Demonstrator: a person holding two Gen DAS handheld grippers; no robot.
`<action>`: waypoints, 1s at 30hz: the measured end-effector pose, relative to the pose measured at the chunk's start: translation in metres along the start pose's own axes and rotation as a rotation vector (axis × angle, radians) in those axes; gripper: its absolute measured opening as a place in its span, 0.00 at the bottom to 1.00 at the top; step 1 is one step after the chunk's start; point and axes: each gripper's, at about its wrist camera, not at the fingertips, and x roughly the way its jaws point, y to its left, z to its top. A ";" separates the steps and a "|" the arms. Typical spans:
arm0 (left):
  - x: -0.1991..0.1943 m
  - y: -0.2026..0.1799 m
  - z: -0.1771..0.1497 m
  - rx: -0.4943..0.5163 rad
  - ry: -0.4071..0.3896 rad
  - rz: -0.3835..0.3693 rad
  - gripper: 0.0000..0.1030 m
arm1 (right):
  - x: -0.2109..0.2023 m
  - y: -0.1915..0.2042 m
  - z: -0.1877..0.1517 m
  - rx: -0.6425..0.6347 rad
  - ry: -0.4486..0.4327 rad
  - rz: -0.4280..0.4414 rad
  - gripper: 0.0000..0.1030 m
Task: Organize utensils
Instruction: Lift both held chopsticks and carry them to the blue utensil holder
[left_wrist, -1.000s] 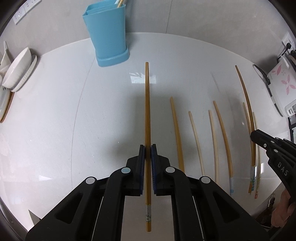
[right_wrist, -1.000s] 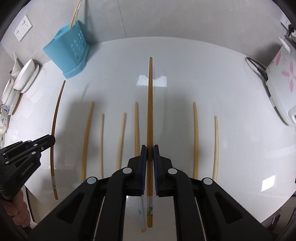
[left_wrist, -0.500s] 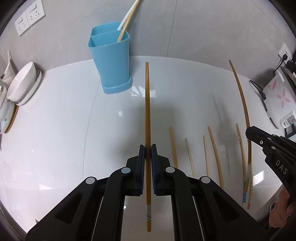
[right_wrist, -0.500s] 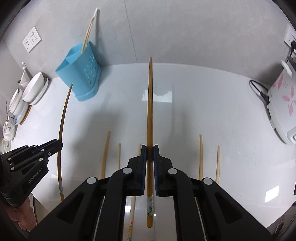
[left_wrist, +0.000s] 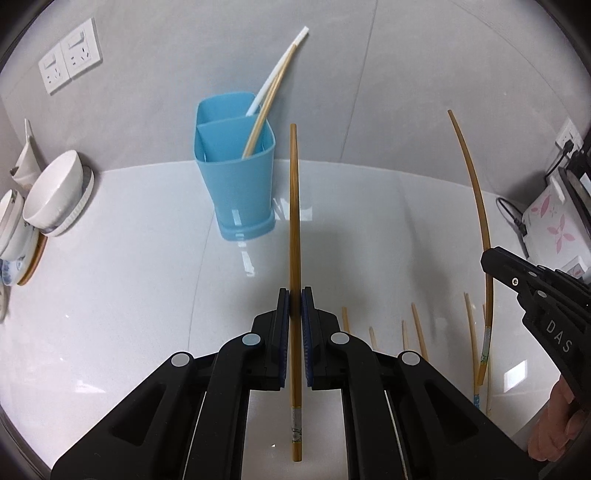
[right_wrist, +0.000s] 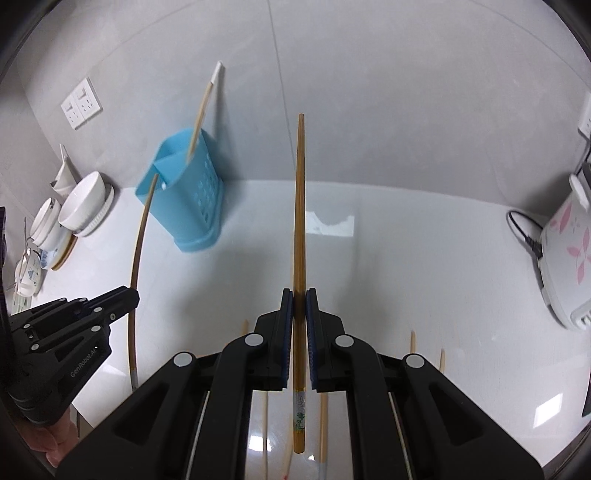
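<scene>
My left gripper (left_wrist: 294, 295) is shut on a brown chopstick (left_wrist: 294, 221) that points up and forward, its tip level with the rim of the blue utensil holder (left_wrist: 236, 184) just to its left. Two chopsticks (left_wrist: 273, 81) lean in the holder's back compartment. My right gripper (right_wrist: 299, 295) is shut on another brown chopstick (right_wrist: 299, 221), raised above the white counter (right_wrist: 406, 240). The holder (right_wrist: 184, 206) stands far left in the right wrist view. Each gripper with its chopstick shows at the edge of the other's view: the right gripper (left_wrist: 491, 258), the left gripper (right_wrist: 131, 295).
Several chopsticks (left_wrist: 417, 328) lie in a row on the counter below the grippers. Stacked white bowls and plates (left_wrist: 48, 199) stand at the left edge. A white appliance with pink flowers (right_wrist: 569, 258) and its cord sit at the right. A grey wall with sockets (left_wrist: 70, 55) backs the counter.
Both grippers have risen from the counter with their chopsticks and tilted upward. The row of lying chopsticks has dropped low in view, and the blue holder now appears closer and more central.
</scene>
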 end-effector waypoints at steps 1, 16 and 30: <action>-0.002 0.001 0.004 -0.001 -0.010 0.000 0.06 | -0.001 0.002 0.003 -0.003 -0.007 0.002 0.06; -0.019 0.024 0.047 -0.041 -0.114 -0.004 0.06 | -0.007 0.029 0.043 -0.027 -0.103 0.040 0.06; -0.040 0.041 0.085 -0.094 -0.262 -0.049 0.06 | -0.009 0.052 0.077 -0.044 -0.188 0.086 0.06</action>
